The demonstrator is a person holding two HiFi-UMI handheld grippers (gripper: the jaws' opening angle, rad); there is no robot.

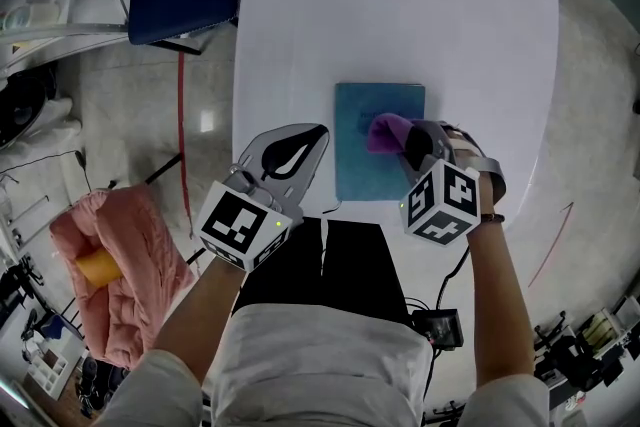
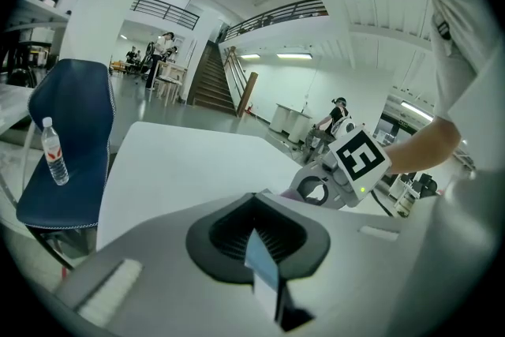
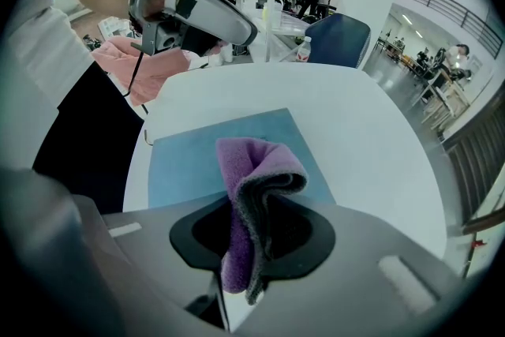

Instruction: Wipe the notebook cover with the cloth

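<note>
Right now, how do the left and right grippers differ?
The right gripper is shut on the purple cloth; the left gripper is shut on nothing. The right gripper is over the blue notebook; the left gripper is beside it, over bare table. Both carry marker cubes.

Left gripper (image 2: 264,280) closed, seemingly empty, facing the white table (image 2: 181,162) (bottle (image 2: 54,154) on blue chair (image 2: 79,110)).
</note>
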